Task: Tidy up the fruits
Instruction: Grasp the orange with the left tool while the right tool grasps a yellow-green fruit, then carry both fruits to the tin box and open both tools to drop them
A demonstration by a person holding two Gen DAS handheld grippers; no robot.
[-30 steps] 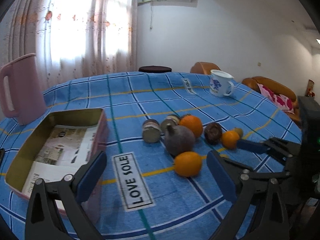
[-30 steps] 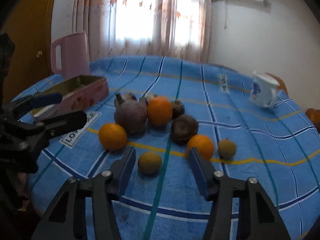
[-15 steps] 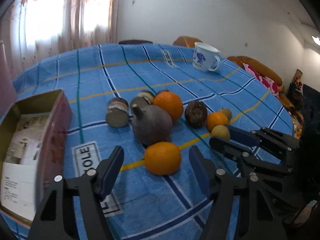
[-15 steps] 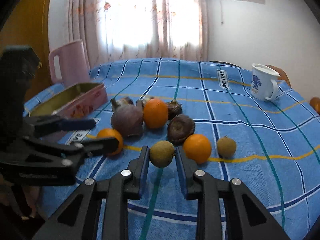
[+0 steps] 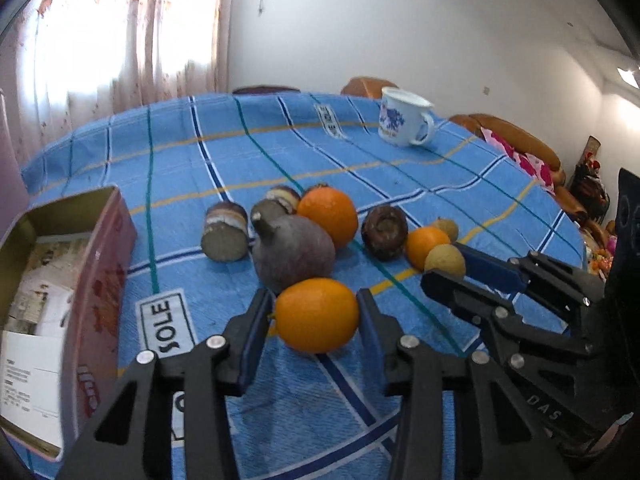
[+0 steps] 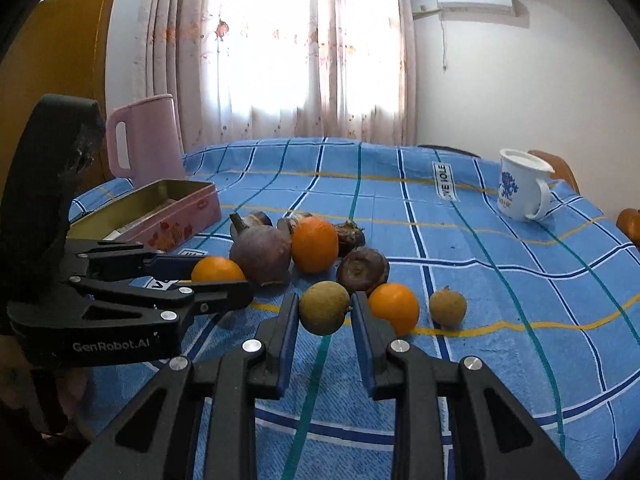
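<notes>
A fruit in each grip: my left gripper (image 5: 316, 316) has its blue pads drawn in on either side of the nearest orange (image 5: 315, 314), which sits on the blue checked tablecloth (image 6: 500, 288) just in front of the dark purple fruit (image 5: 294, 254). My right gripper (image 6: 324, 312) has narrowed around a small brown-green fruit (image 6: 324, 307). From the wrist views I cannot be sure either pair of pads is pressing yet; they look to be touching or very nearly so, and both fruits appear to rest on the cloth.

The pink tin (image 5: 60, 304) stands open well to the left, with papers inside; I judge it the likely place for the fruit. To do this well I would finish both squeezes gently, since round fruit can squirt out of flat pads, and lift straight up before swinging left. The orange lies close against the purple fruit, so a sideways drag could set the neighbours rolling. My two grippers are near each other; I would move the left one first to keep them apart.
</notes>
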